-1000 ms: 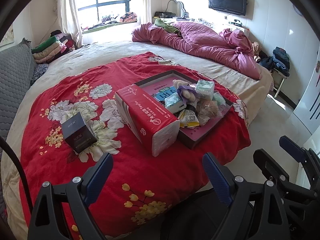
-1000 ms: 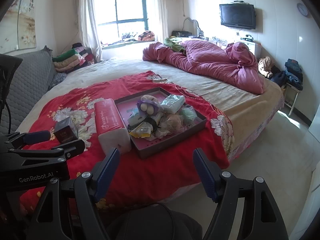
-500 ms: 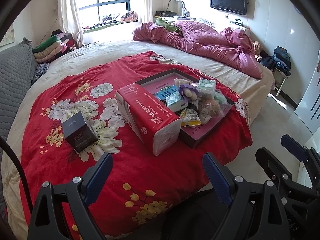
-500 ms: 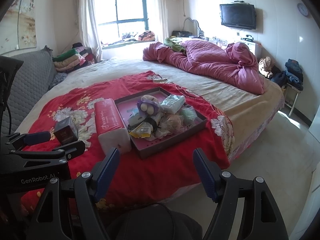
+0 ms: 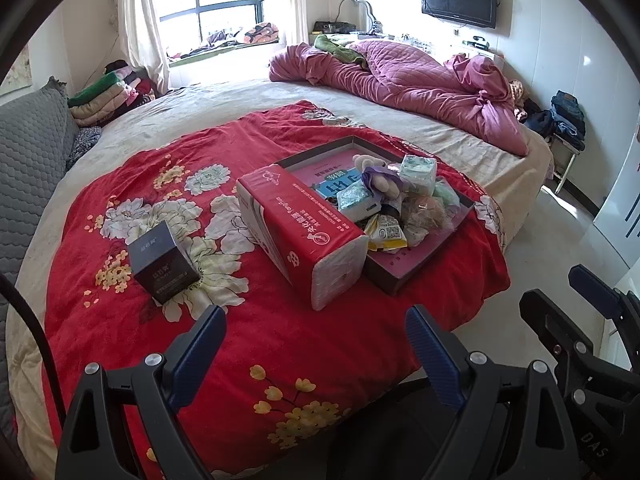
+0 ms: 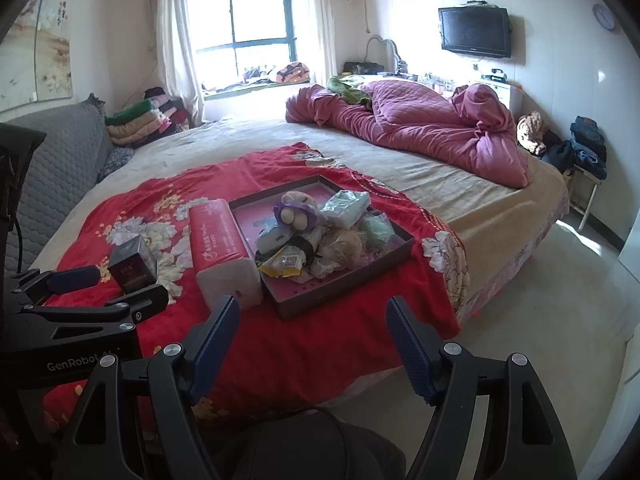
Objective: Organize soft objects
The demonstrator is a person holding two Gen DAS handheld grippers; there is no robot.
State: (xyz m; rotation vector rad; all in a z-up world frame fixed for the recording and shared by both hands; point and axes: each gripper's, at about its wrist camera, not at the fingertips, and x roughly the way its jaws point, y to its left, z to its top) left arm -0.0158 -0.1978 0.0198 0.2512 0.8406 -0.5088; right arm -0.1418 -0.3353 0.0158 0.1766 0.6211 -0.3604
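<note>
On the red floral blanket (image 5: 168,184), tissue pack (image 5: 296,232) lies ahead of left gripper (image 5: 316,344), long axis running away; right gripper (image 6: 312,332) farther. Both jaws apart, empty.

Streaming in through the window (image 6: 244,36), blowing out its panes; glaring on the floor (image 6: 560,264); bending and darkening at fisheye edges; possibly softening far detail.
</note>
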